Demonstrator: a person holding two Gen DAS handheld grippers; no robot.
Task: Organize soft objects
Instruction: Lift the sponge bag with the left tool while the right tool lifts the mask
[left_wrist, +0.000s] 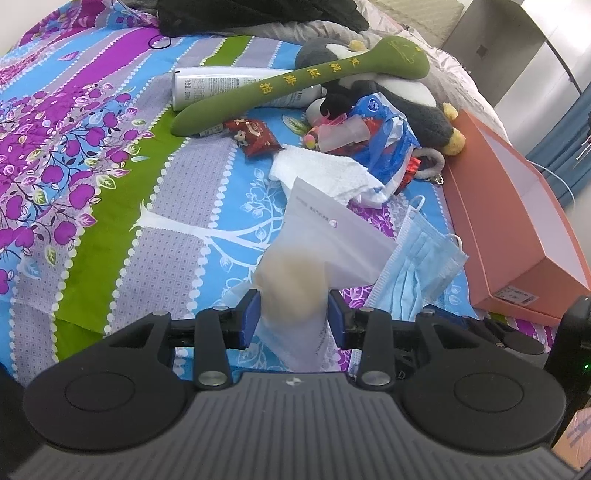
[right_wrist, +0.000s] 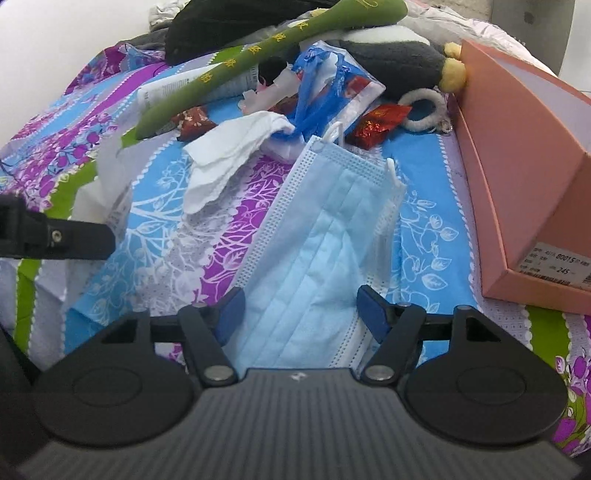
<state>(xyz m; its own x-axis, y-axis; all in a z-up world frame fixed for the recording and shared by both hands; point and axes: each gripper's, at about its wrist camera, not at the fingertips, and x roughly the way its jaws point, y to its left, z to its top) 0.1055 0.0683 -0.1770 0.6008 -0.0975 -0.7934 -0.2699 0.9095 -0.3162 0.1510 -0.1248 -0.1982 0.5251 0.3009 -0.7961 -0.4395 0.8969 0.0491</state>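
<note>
Low centre of the right wrist view, the blue face mask (right_wrist: 325, 236) lies flat on the bed between the right gripper (right_wrist: 301, 314) jaws, apart; limp, light, best pinched at its pleated edge.

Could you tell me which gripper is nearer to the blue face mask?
Right. The right gripper has its open jaws around the face mask; the left gripper holds a white pouch beside it.
</note>
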